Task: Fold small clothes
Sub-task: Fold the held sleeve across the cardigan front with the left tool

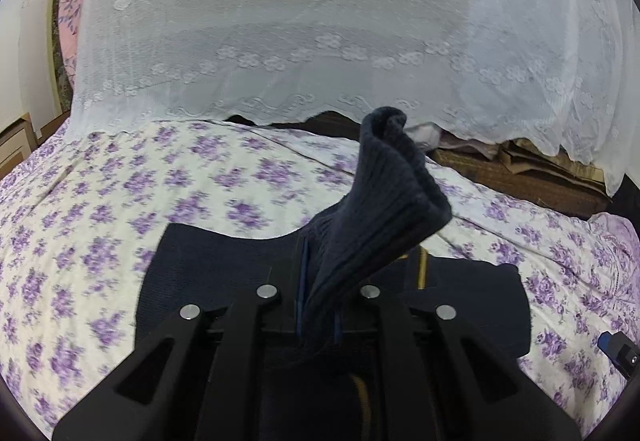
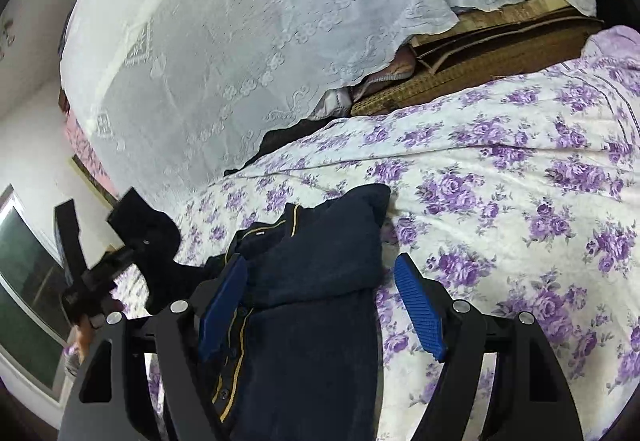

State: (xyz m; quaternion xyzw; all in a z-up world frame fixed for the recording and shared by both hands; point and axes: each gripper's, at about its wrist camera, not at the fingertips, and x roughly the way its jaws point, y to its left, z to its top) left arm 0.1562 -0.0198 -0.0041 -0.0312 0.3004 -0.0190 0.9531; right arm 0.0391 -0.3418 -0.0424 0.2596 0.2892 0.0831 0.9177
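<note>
A small dark navy knit cardigan (image 2: 316, 305) with gold trim lies on the purple-flowered bedsheet (image 2: 500, 209). My left gripper (image 1: 320, 305) is shut on its ribbed sleeve cuff (image 1: 384, 197), which sticks up past the jaws, above the garment's body (image 1: 208, 273). In the right wrist view the left gripper (image 2: 132, 241) shows at the left, holding dark fabric. My right gripper (image 2: 320, 301) is open, its blue pads (image 2: 420, 309) straddling the folded cardigan without closing on it.
A white lace cover (image 1: 320, 33) drapes over a large pile at the back of the bed. Brown woven mats and folded cloth (image 2: 480, 57) lie under its edge. A wall and window frame (image 2: 28, 273) are at the left.
</note>
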